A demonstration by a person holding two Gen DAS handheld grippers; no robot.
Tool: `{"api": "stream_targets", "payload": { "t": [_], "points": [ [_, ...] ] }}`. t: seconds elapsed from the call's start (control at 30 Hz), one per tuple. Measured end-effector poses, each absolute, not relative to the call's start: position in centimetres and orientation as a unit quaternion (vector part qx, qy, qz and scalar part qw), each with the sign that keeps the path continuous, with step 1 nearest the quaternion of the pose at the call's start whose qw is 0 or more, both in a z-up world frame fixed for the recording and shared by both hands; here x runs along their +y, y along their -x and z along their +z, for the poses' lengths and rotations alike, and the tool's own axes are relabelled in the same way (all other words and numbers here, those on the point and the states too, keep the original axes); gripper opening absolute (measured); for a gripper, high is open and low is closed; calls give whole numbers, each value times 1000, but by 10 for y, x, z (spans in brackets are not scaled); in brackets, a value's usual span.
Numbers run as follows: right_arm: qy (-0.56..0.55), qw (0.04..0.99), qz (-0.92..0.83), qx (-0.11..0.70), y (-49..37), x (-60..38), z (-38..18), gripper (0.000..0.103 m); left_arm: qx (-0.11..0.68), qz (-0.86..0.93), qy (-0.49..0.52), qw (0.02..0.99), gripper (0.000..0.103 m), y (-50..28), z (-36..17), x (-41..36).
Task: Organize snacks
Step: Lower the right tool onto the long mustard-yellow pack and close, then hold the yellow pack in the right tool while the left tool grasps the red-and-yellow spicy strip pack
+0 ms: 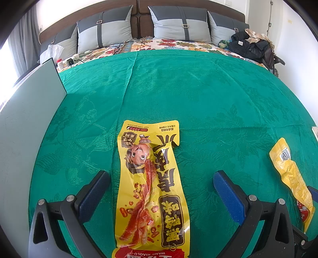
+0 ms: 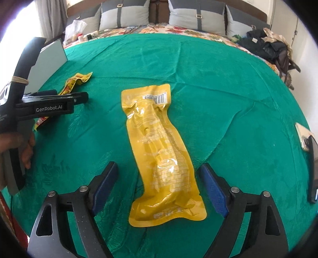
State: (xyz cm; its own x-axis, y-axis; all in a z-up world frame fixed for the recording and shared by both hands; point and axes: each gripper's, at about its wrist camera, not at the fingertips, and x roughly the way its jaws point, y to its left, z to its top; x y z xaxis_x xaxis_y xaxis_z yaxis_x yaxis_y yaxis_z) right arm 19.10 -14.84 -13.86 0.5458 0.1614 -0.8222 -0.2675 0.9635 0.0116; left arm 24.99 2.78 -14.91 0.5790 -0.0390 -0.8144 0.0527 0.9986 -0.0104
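Left wrist view: your left claw (image 1: 161, 185) is spread wide, gripping nothing, its blue pads either side of a printed snack pack (image 1: 152, 190) lying face up on the green bedspread (image 1: 198, 89). A pale box (image 1: 29, 123) stands to the left. In the right wrist view, your right claw (image 2: 158, 185) is equally wide and empty, straddling a plain yellow pack (image 2: 161, 154) lying barcode side up. A phone (image 2: 304, 137) lies far right; pillows (image 2: 194, 17) line the headboard.
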Motion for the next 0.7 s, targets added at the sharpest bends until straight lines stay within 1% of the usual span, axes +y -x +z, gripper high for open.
{"api": "stream_targets", "payload": {
  "t": [0.1,0.23,0.33,0.37,0.43,0.53,0.57,0.6,0.63,0.67,0.7],
  "points": [
    [59,878,125,459,-193,-147,-140,95,458,-26,-7,889,103,-250,-149,28],
    [64,877,133,457,-195,-147,-141,96,459,-26,-7,888,103,-250,-149,28],
    [62,866,144,475,-198,-150,-138,95,492,-49,-18,869,103,-257,-147,29],
    [42,864,148,480,-198,-156,-135,94,510,-53,-22,858,103,-260,-145,29],
    [-23,865,160,475,-197,-175,-126,94,535,-57,-22,843,103,-261,-143,30],
    [-44,872,157,462,-198,-189,-116,94,546,-66,-31,835,102,-256,-143,28],
    [-41,875,154,457,-200,-190,-114,94,544,-68,-40,835,99,-252,-142,24],
    [-38,876,153,456,-203,-189,-113,94,541,-73,-40,837,90,-249,-139,22],
    [-36,875,156,457,-207,-185,-113,94,541,-76,-45,836,84,-246,-137,18],
    [-34,873,162,458,-212,-180,-114,94,541,-82,-47,836,63,-243,-134,15],
    [-26,869,169,464,-218,-172,-115,94,546,-86,-50,832,57,-241,-131,13]
  ]
}}
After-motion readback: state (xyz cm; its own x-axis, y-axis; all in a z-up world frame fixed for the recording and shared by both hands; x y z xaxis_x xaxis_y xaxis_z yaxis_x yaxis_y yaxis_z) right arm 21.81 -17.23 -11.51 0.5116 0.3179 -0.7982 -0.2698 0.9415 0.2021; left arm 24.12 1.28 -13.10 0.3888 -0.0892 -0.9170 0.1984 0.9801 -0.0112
